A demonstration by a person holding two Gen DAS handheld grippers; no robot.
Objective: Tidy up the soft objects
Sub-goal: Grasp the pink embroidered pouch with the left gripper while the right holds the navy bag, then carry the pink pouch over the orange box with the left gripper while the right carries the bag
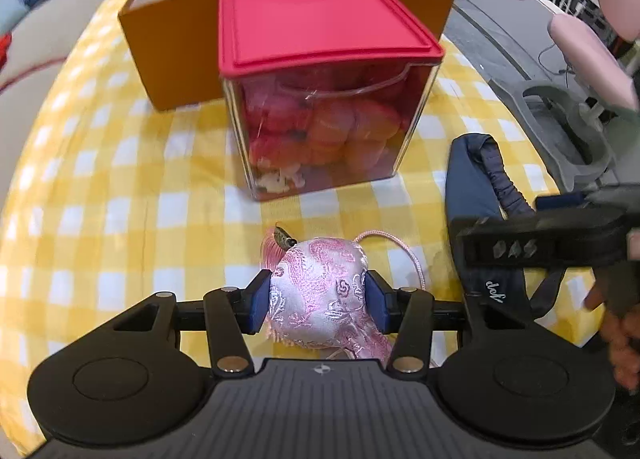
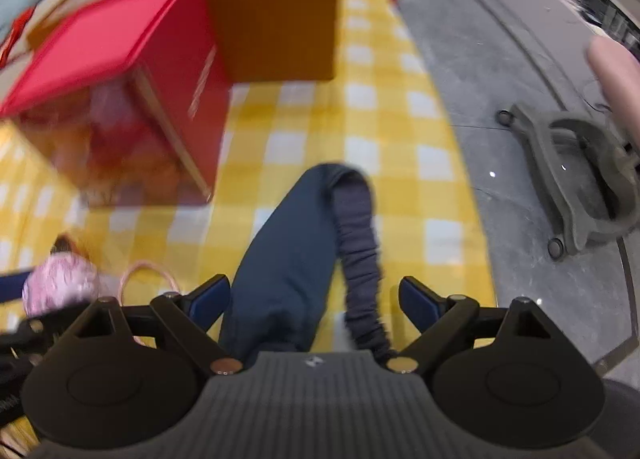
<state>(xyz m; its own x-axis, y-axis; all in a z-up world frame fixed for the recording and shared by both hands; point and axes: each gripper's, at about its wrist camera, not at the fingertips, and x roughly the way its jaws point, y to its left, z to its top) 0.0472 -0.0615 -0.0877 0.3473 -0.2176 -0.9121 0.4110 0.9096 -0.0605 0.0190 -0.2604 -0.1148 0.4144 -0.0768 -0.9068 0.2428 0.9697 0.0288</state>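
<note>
— Left wrist: left hand-held gripper (image 1: 316, 301) pinching pink sachet (image 1: 320, 291), probably bound for orange box (image 1: 172, 47) behind red-lidded tub (image 1: 320, 99)?

— Likely. Right hand-held gripper (image 2: 314, 299) spread wide, straddling navy eye mask (image 2: 288, 259) flat on counter (image 2: 384, 131), pads clear, nothing gripped.

Pink brocade pouch (image 1: 320, 291), silky with a woven floral pattern, a tassel at its far end and a pink cord (image 1: 394, 243) looping off to the right; its sides are pinched. Dark blue eye mask (image 2: 288, 259) with a ruched elastic strap (image 2: 358, 255), lying flat and lengthwise on the yellow checked cloth.
</note>
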